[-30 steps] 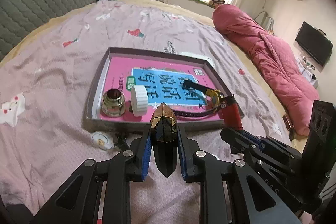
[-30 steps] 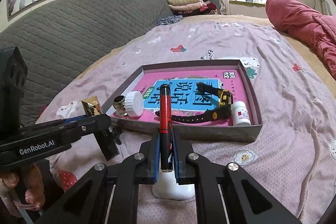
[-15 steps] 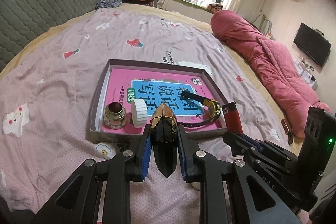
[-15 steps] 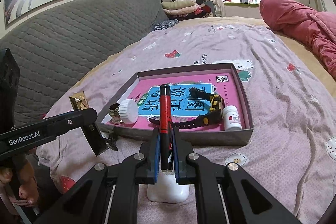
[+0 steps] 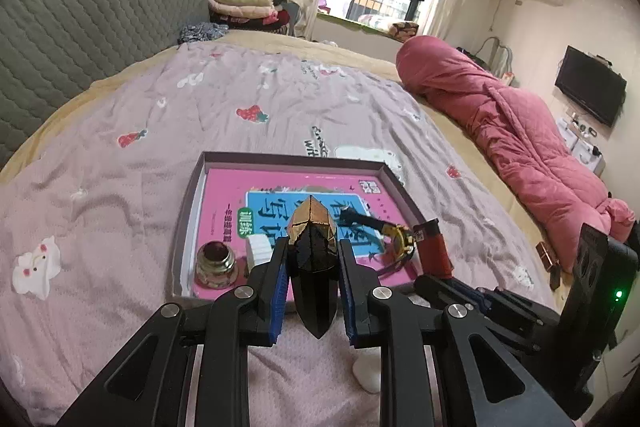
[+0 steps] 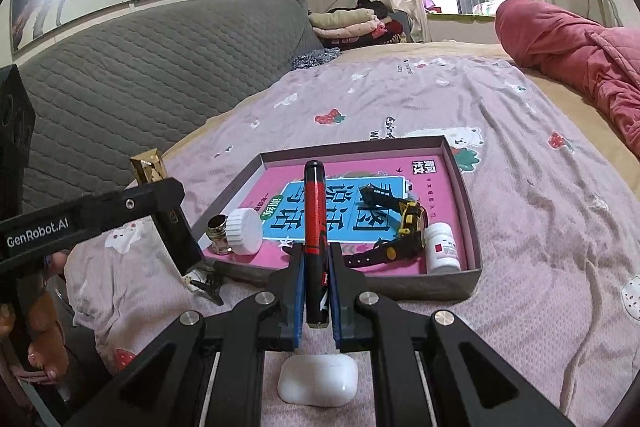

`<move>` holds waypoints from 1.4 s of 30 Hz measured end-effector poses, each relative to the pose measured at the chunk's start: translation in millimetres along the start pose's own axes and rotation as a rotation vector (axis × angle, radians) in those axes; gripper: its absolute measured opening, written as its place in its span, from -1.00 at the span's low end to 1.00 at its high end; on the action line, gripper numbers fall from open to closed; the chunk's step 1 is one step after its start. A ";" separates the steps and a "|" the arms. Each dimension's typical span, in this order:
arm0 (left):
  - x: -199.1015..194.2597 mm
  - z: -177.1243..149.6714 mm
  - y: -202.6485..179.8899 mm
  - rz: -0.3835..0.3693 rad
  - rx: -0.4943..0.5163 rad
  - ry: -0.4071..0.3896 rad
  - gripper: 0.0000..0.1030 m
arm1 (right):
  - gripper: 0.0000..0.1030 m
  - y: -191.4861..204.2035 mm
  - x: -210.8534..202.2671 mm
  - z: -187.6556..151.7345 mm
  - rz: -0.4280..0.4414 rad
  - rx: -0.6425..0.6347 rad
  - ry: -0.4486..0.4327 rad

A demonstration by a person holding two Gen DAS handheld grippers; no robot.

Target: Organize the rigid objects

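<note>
Your left gripper [image 5: 313,259] jaws squeeze a black-and-gold bottle [image 5: 314,267]. Your right gripper [image 6: 316,281] jaws squeeze a red lighter [image 6: 315,227] above the tray [image 6: 432,285].

A pale purple bedsheet [image 6: 520,131] printed with red strawberries carries a grey tray [image 6: 460,171] lined pink and blue. The lighter [image 6: 314,203] is red and black; the faceted case [image 5: 314,239], black and gold
</note>
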State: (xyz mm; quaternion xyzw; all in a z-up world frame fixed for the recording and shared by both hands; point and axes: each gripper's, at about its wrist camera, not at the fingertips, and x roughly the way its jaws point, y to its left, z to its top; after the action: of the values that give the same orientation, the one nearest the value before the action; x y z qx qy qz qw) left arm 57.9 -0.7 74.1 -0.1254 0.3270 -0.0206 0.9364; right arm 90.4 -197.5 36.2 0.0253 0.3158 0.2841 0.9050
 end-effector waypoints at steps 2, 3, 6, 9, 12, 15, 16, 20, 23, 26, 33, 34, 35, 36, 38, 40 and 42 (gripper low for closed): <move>1.7 1.9 -1.1 0.001 0.004 -0.003 -0.55 | -0.79 -1.0 1.0 1.7 0.001 0.006 -0.003; 2.9 2.7 -1.1 0.001 0.006 -0.003 -0.55 | -0.79 -1.5 1.6 2.4 0.002 0.009 -0.004; 5.6 3.7 -2.0 0.003 0.009 -0.003 -0.55 | -0.79 -2.7 2.0 5.6 0.003 0.013 -0.013; 7.4 4.4 -3.1 0.004 0.013 -0.005 -0.55 | -0.79 -3.1 2.7 9.5 0.004 0.012 -0.024; 10.2 7.4 -4.4 0.005 0.012 -0.008 -0.55 | -0.80 -4.4 3.0 12.7 0.004 0.017 -0.036; 15.5 11.6 -4.2 0.010 0.010 -0.005 -0.55 | -0.79 -7.1 5.1 16.0 0.004 0.028 -0.042; 17.8 12.9 -4.0 0.008 0.010 -0.003 -0.55 | -0.79 -7.8 6.3 17.1 0.003 0.032 -0.044; 25.3 14.0 -5.6 0.010 0.016 0.001 -0.55 | -0.79 -8.0 9.3 19.8 0.004 0.032 -0.050; 30.9 14.1 -6.2 0.011 0.020 0.004 -0.55 | -0.79 -9.7 12.4 20.6 0.001 0.038 -0.048; 37.1 14.5 -7.0 0.011 0.021 0.008 -0.55 | -0.79 -12.2 16.6 21.2 -0.004 0.041 -0.041; 47.5 14.3 -7.3 0.013 0.021 0.018 -0.55 | -0.79 -17.4 28.0 27.1 -0.012 0.044 -0.037; 49.2 14.5 -6.5 0.014 0.021 0.019 -0.55 | -0.80 -18.2 29.3 27.3 -0.012 0.045 -0.036; 50.7 15.0 -5.5 0.016 0.021 0.020 -0.55 | -0.79 -19.1 30.4 27.6 -0.013 0.048 -0.036; 51.4 15.0 -5.6 0.016 0.019 0.020 -0.55 | -0.80 -20.1 31.1 28.2 -0.013 0.050 -0.037; 55.4 16.9 -2.4 0.013 0.012 0.025 -0.55 | -0.80 -20.8 33.0 28.9 -0.013 0.052 -0.037; 58.1 18.9 -1.4 0.009 0.007 0.023 -0.55 | -0.79 -21.3 33.9 29.2 -0.011 0.056 -0.037; 60.5 21.1 -1.5 0.004 0.008 0.022 -0.55 | -0.79 -22.6 36.5 29.8 -0.006 0.060 -0.033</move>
State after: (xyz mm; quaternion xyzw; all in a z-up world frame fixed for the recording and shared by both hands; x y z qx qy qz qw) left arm 118.5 -4.8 53.6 -0.1207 0.3373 -0.0215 0.9334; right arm 142.5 -193.1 34.6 0.0560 0.3092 0.2715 0.9097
